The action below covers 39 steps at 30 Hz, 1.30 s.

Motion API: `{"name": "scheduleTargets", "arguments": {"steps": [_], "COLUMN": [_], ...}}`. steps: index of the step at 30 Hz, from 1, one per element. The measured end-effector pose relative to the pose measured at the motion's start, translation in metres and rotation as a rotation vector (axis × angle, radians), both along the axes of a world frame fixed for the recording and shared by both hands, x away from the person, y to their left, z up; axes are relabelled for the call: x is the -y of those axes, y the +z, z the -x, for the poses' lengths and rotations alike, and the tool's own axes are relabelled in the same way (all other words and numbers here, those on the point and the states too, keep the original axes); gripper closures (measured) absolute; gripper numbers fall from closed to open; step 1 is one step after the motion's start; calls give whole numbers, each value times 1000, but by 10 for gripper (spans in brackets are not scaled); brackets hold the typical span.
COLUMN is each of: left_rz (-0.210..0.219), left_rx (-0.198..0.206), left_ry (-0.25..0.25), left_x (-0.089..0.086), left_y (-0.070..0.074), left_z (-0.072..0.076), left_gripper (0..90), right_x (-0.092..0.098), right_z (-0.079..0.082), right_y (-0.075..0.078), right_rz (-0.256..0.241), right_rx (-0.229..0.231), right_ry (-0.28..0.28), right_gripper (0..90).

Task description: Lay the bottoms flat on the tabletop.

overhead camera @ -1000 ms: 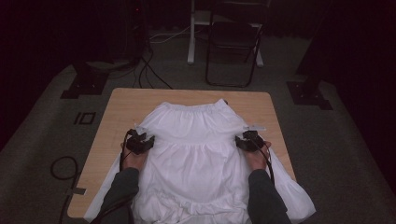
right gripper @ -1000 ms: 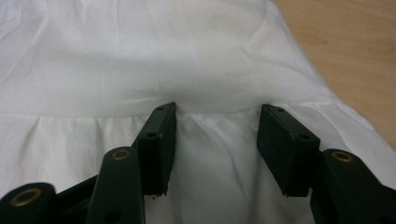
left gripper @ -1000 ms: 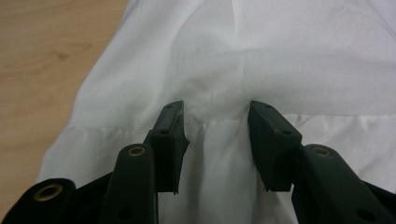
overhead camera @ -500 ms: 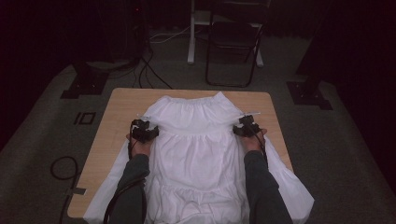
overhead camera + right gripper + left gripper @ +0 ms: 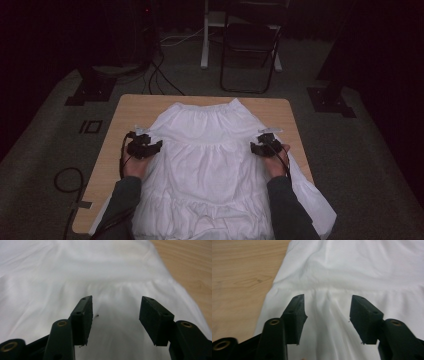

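White tiered skirt (image 5: pixel 210 165) lies spread flat, gathered seams across it.

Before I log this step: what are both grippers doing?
Left gripper: open, over the white skirt, holding nothing.
Right gripper: open, over the skirt, holding nothing.
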<state>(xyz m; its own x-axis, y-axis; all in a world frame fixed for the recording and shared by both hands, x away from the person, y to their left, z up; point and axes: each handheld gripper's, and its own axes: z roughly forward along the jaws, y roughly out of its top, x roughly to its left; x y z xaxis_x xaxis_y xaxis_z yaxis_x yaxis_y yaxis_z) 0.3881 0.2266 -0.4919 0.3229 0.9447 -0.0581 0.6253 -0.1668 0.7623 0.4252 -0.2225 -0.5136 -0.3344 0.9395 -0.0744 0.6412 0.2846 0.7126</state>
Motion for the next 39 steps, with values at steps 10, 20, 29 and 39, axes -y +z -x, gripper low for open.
{"name": "scheduleTargets", "arguments": {"steps": [10, 20, 29, 39], "left_rz": [-108, -165, -217, -91], "left_rx": [48, 47, -19, -94], "left_ry": [-16, 73, 154, 159], "left_x": [-25, -52, -82, -99], "left_y": [-11, -23, -30, -49], "left_z": [101, 149, 169, 180], "left_gripper": [422, 429, 605, 521], "right_x": [22, 45, 68, 85], "right_z": [94, 155, 176, 178], "right_y": [8, -15, -23, -30], "right_rz": [4, -11, -36, -76], "right_rx": [57, 58, 45, 46], "right_ry": [89, 56, -10, -85], "right_gripper": [399, 404, 420, 423]}}
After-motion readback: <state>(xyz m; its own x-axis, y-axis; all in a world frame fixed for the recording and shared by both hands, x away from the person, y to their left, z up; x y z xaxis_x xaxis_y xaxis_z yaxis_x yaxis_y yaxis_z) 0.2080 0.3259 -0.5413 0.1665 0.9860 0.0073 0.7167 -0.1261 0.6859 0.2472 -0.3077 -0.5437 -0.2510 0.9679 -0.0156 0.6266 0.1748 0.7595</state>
